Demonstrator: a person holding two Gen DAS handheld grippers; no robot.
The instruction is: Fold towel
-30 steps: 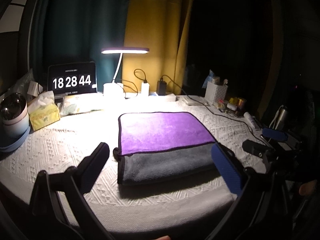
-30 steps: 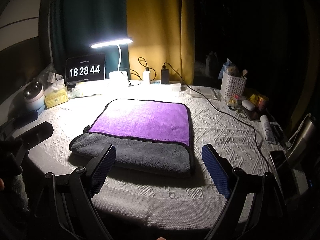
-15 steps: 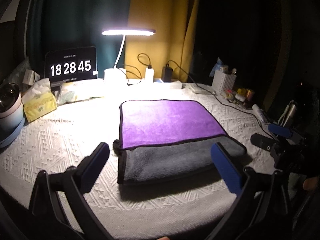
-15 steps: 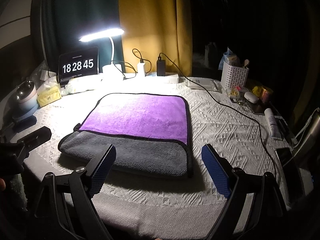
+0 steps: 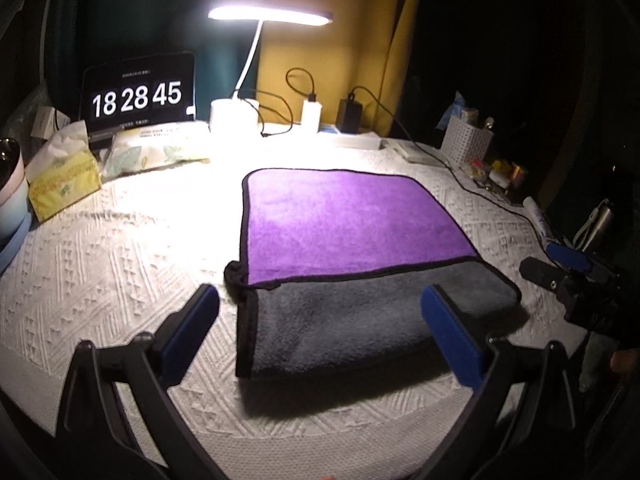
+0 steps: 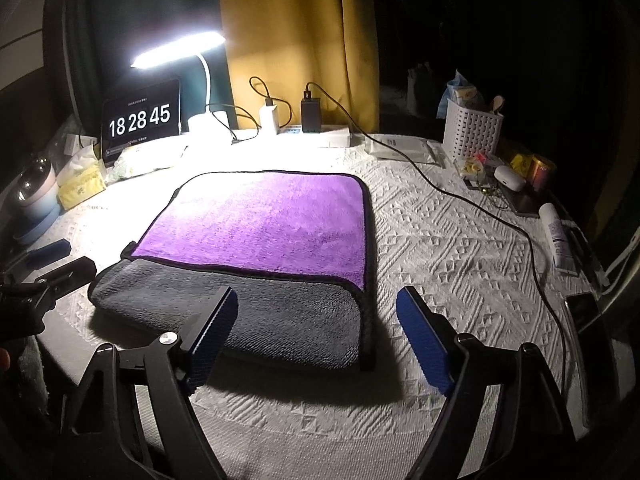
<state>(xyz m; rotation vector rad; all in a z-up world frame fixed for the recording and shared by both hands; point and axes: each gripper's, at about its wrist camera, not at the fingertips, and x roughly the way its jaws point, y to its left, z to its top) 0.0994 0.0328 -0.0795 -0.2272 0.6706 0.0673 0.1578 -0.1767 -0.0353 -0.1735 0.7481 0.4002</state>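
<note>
Folded towel (image 5: 344, 240), purple over gray, flat on tablecloth (image 5: 120, 256)

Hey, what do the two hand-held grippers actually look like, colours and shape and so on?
Both look alike. The left hand-held gripper and the right hand-held gripper each have two long flat fingers faced with blue textured pads, carried on black angular frames with open triangular cut-outs. A silver screw head shows on the right one's frame. No cables or markings are visible on either; no sleeves show.
</note>
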